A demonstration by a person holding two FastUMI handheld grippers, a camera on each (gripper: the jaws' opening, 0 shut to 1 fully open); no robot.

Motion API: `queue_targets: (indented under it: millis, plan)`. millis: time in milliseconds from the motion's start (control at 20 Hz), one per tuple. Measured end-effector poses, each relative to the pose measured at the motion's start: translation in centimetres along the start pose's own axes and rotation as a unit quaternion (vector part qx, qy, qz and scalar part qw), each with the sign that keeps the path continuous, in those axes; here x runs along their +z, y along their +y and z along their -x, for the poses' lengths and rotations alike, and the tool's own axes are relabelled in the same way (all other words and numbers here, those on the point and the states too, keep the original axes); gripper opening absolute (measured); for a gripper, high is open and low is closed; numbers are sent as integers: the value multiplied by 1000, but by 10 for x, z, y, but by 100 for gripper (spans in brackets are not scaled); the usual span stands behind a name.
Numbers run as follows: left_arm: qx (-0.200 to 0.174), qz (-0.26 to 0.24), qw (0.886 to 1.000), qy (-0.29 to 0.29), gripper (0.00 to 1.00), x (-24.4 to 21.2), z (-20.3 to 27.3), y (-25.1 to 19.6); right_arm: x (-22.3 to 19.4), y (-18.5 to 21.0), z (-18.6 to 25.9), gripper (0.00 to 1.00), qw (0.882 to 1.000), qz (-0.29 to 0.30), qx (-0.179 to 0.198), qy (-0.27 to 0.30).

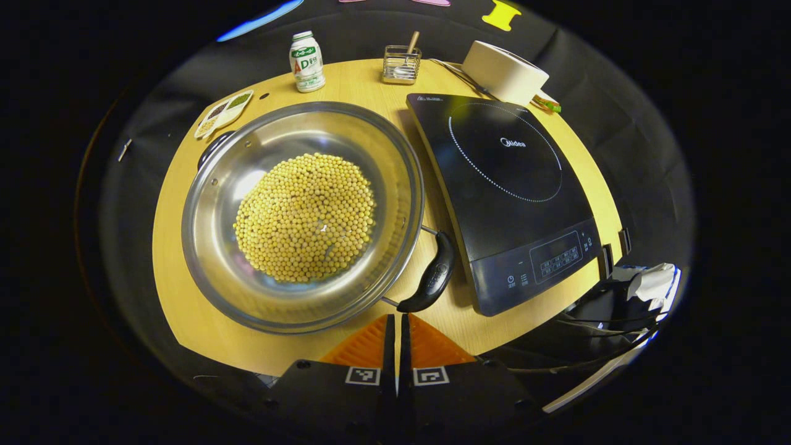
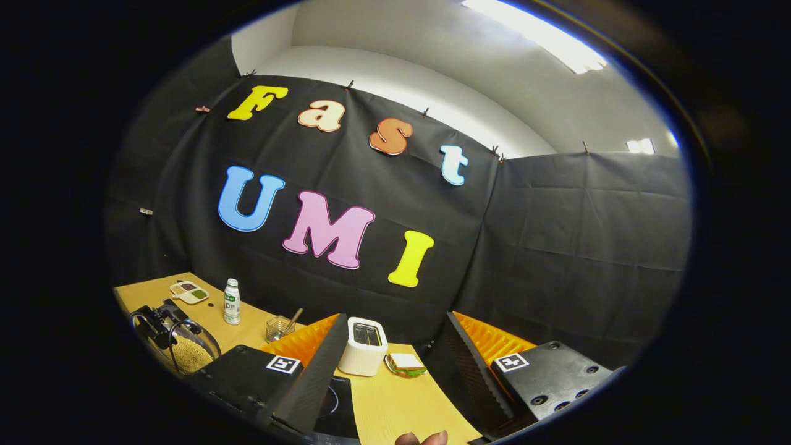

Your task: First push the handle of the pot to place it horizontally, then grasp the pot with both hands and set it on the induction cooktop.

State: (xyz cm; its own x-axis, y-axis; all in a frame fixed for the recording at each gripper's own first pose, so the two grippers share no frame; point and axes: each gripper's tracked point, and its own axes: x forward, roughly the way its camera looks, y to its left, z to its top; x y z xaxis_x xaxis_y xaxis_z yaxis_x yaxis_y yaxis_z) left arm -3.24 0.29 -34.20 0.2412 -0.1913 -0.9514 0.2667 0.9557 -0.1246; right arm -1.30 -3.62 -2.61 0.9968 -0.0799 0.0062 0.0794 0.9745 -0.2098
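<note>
Here the left gripper is clenched empty, just short of the black handle of the bean-filled steel pot beside the black induction cooktop; the right gripper gapes wide, holding nothing.

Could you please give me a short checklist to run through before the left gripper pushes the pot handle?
1. Left gripper closed for a push: ok, its fingers are together in the left gripper view.
2. Gripper lined up with the handle: ok, the tips sit just below the handle's lower end.
3. Handle horizontal already: not ok, it lies slanted beside the pot.
4. Cooktop free to receive the pot: ok, nothing rests on its surface.
5. Beans safe inside the pot: ok, they sit heaped in the middle, away from the rim.
6. Right gripper ready: not ok, it is open and pointed at the booth wall, above the toaster.
</note>
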Motion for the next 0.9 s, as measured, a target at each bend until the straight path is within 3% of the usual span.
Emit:
queue_targets:
  millis: [550, 900]
  plan:
    - [2, -25, 1000, -11, 5, 68, -20, -13, -26, 5, -19, 98, 1000, 8, -4, 26]
    - [4, -27, 999, -24, 5, 114, -33, -13, -40, -12, -25, 97, 999, 7, -31, 44]
